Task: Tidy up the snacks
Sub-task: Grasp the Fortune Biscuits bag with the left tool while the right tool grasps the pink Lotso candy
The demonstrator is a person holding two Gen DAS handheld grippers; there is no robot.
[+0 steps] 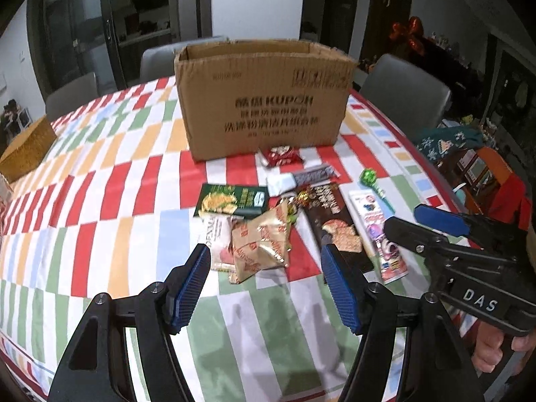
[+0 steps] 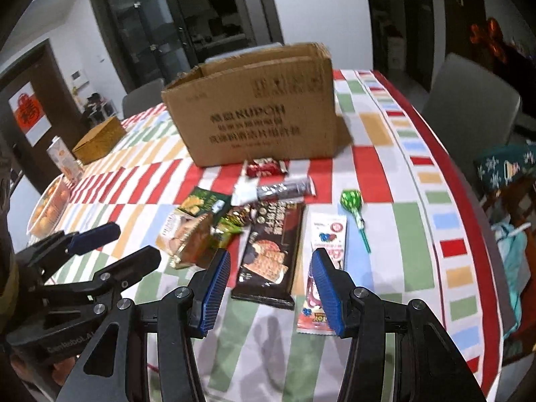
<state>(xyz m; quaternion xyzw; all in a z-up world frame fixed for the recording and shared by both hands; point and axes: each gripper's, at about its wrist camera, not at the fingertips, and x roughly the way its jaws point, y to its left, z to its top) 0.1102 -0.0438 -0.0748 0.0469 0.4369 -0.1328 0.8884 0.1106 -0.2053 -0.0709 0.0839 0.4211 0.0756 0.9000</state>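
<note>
An open cardboard box (image 1: 264, 100) (image 2: 258, 114) stands on the checked tablecloth. In front of it lie several snacks: a red packet (image 1: 281, 155) (image 2: 264, 167), a dark bar (image 1: 311, 174) (image 2: 284, 189), a green packet (image 1: 231, 199) (image 2: 201, 202), a golden-brown packet (image 1: 261, 241) (image 2: 197, 244), a long dark biscuit pack (image 1: 335, 224) (image 2: 271, 251), a white-pink packet (image 1: 378, 231) (image 2: 321, 268) and a green lollipop (image 1: 372, 181) (image 2: 353, 207). My left gripper (image 1: 266, 261) is open above the golden-brown packet. My right gripper (image 2: 271, 261) is open above the dark biscuit pack.
A yellow woven box (image 1: 26, 147) (image 2: 98, 139) sits at the table's far left. A carton (image 2: 63, 157) and a bowl of oranges (image 2: 47, 211) stand at the left edge. Grey chairs (image 1: 405, 93) (image 2: 469, 107) ring the table. Clutter (image 1: 469, 154) lies off the right side.
</note>
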